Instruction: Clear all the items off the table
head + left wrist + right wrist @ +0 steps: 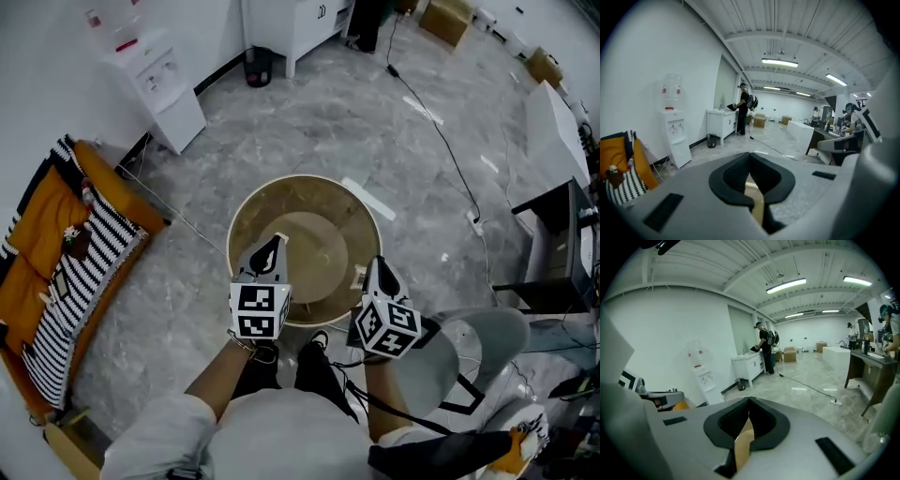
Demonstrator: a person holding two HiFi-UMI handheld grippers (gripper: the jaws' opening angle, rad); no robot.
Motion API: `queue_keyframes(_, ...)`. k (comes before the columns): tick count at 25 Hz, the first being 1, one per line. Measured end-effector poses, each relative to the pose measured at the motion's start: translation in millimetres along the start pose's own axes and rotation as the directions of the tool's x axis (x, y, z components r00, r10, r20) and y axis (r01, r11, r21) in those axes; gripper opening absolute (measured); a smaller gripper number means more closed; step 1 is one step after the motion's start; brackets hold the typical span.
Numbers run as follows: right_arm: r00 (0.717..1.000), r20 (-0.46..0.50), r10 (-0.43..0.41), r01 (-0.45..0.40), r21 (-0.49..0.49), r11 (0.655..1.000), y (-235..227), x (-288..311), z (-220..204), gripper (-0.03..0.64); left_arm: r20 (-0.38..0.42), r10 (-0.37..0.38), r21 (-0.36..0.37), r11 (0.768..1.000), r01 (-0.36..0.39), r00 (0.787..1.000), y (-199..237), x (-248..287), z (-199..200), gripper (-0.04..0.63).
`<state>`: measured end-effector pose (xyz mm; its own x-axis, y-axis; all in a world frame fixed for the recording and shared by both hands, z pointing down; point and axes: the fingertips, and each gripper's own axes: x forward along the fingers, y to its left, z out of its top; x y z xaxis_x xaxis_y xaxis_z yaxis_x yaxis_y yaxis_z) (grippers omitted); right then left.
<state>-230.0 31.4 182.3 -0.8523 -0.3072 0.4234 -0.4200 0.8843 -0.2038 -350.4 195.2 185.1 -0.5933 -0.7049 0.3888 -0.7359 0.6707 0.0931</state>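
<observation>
A round tan container (305, 180) with a deep inside hangs over the grey floor in front of me in the head view. My left gripper (271, 246) is shut on its near rim at the left. At the near right of the rim, my right gripper (378, 267) is shut as well. In the left gripper view the jaws of my left gripper (751, 183) pinch a thin tan wall (757, 202). The right gripper view shows the same tan wall (743, 444) between the closed jaws of my right gripper (749, 420). Nothing shows inside the container.
An orange and striped seat (56, 253) stands at the left, a water dispenser (155, 80) and a white cabinet (300, 23) behind. A cable (441, 141) crosses the floor. A grey chair (478, 342) and dark desk (553, 244) stand at the right. A person (743, 110) stands far off.
</observation>
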Motion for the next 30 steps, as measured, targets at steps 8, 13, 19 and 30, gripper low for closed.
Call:
queue_keyframes(8, 0.986, -0.148, 0.082, -0.08, 0.017, 0.997, 14, 75, -98, 0.023, -0.166, 0.119, -0.039, 0.991, -0.127, 0.979, 51, 27, -116, 0.002)
queue_keyframes(13, 0.966, -0.235, 0.109, -0.104, 0.037, 0.994, 45, 101, -179, 0.023, -0.25, 0.144, -0.051, 0.986, -0.162, 0.957, 90, 33, -196, 0.002)
queue_keyframes(19, 0.954, -0.278, 0.114, -0.101, 0.061, 0.993, 68, 139, -235, 0.023, -0.303, 0.166, -0.052, 0.98, -0.19, 0.938, 130, 52, -257, 0.002)
queue_keyframes(30, 0.927, -0.326, 0.185, -0.161, 0.099, 0.982, 104, 177, -287, 0.025, -0.335, 0.165, -0.091, 0.974, -0.206, 0.928, 160, 65, -311, 0.002)
